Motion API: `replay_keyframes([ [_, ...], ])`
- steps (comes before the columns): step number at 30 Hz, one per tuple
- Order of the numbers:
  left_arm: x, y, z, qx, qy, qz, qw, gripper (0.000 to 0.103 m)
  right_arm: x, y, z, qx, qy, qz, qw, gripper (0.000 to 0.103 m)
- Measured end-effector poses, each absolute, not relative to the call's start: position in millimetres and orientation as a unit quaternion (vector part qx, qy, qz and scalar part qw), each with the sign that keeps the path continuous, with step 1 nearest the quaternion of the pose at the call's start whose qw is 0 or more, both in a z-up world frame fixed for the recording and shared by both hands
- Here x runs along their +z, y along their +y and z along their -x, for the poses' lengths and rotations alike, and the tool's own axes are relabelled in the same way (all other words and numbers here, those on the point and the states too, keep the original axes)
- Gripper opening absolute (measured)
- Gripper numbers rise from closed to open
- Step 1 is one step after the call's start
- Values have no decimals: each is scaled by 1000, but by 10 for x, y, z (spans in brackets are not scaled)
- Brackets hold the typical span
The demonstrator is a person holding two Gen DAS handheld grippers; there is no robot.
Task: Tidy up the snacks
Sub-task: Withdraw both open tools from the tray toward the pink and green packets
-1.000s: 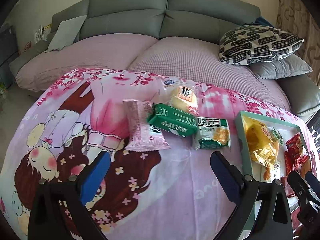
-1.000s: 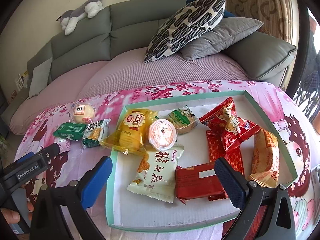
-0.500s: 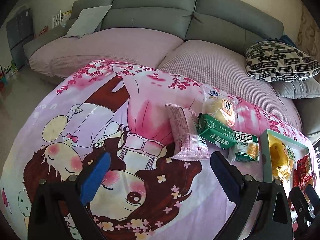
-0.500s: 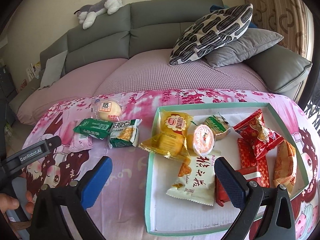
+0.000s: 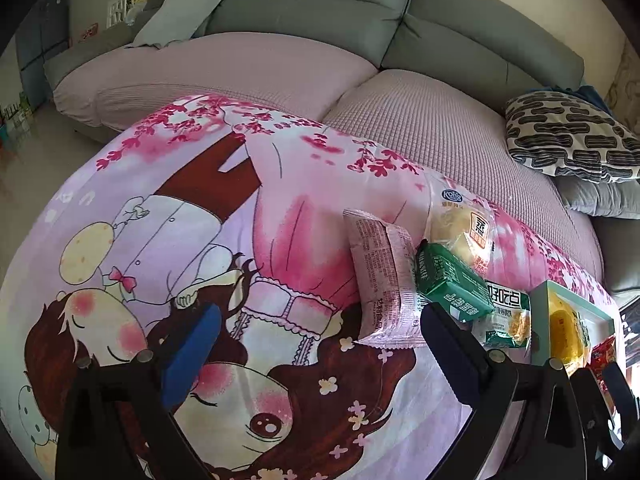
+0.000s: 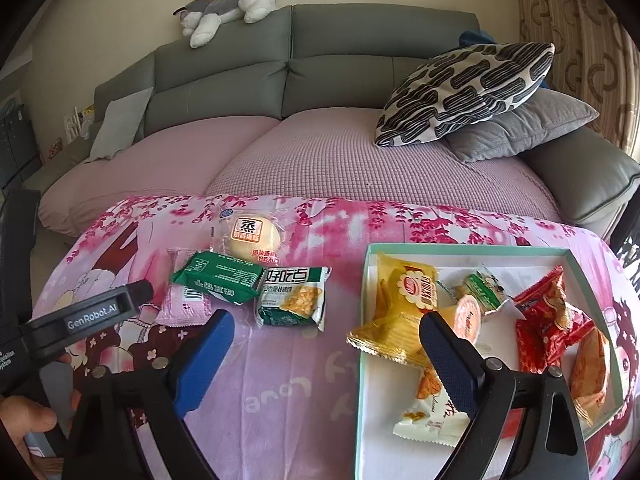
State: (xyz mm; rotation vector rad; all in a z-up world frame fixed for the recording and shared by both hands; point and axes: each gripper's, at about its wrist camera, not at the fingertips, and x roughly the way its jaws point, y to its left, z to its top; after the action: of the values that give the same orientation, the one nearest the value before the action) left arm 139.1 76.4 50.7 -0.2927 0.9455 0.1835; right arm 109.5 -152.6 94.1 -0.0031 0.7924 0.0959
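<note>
Four snacks lie loose on the pink cartoon cloth: a pink packet (image 5: 384, 280) (image 6: 186, 300), a green packet (image 5: 450, 284) (image 6: 218, 276), a green-and-white cracker packet (image 5: 506, 316) (image 6: 294, 298) and a clear-wrapped bun (image 5: 460, 224) (image 6: 250, 236). A teal-rimmed white tray (image 6: 468, 250) (image 5: 538, 320) at the right holds several snacks, among them a yellow packet (image 6: 400, 308). My left gripper (image 5: 316, 344) is open and empty, left of the loose snacks. My right gripper (image 6: 326, 356) is open and empty, between the loose snacks and the tray.
A grey sofa with a pink cover (image 6: 360, 160) runs along the far side of the table. A patterned cushion (image 6: 468, 88) and a grey cushion (image 6: 524, 128) lie on it at the right. A plush cat (image 6: 228, 4) rests on the sofa back.
Both grippers have swung to the left. The tray has slid to the right in both views and the loose snacks now sit nearer the middle of the right wrist view.
</note>
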Motion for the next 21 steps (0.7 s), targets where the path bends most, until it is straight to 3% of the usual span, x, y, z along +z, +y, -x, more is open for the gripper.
replay_keyframes([
  [6, 443, 627, -1591, 44, 464, 111, 878, 100, 829, -1397, -1316, 53, 405, 25, 912, 83],
  [21, 181, 607, -1816, 51, 485, 98, 867, 100, 665, -1379, -1501, 52, 425, 40, 903, 79],
])
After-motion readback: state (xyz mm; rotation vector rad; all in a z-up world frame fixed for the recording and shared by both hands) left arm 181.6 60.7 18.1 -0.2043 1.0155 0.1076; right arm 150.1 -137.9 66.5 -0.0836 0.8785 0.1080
